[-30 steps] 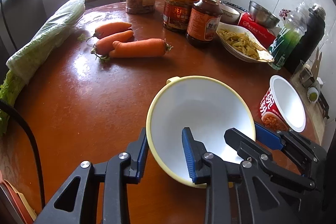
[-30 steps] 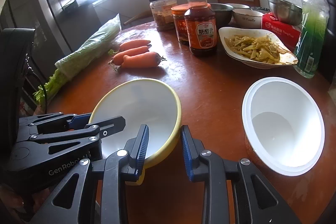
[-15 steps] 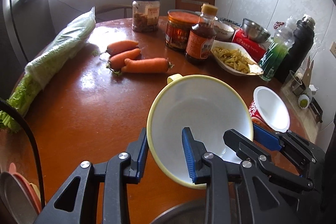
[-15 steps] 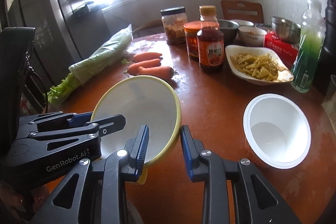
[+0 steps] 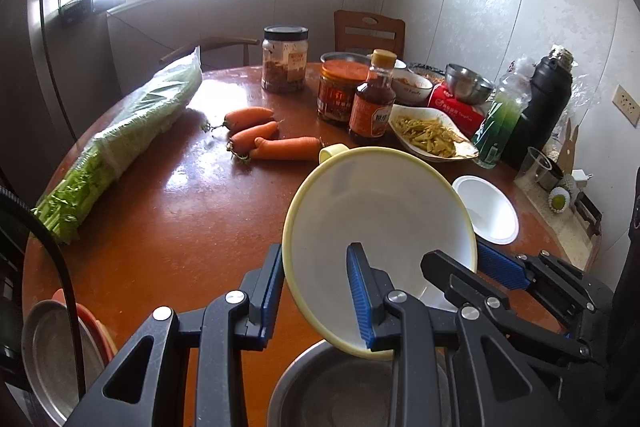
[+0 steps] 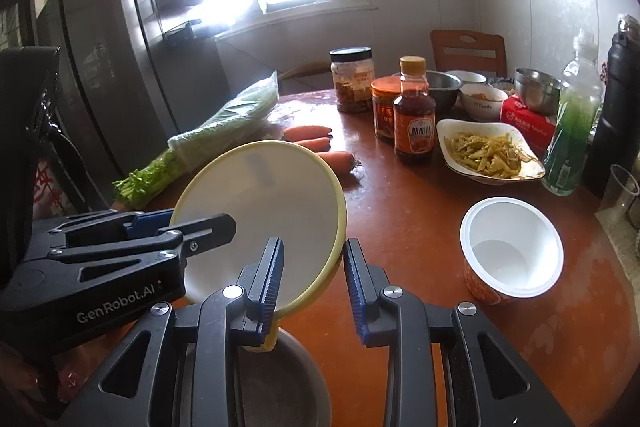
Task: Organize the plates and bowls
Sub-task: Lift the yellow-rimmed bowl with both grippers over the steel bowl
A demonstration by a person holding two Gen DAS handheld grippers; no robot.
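Left tongs [image 5: 316,291]: I clamp them on the near left rim of the yellow-rimmed bowl [image 5: 384,211], 1 finger inside, 1 outside.
Right tongs [image 6: 312,279]: I clamp them on the bowl's right rim the same way.
Yellow-rimmed bowl: held between both tongs, clear of the tabletop [image 5: 168,219], tipped so its white inside faces me; a small handle shows at its far edge.
Below the bowl: a steel bowl [image 5: 332,387] at the near edge.
Right of it: an empty instant-noodle cup [image 6: 512,251], upright on the tabletop.
Far left: 3 carrots [image 5: 264,139] beside bagged celery [image 5: 132,135].
Near left corner: steel plate [image 5: 48,355] on a stack.
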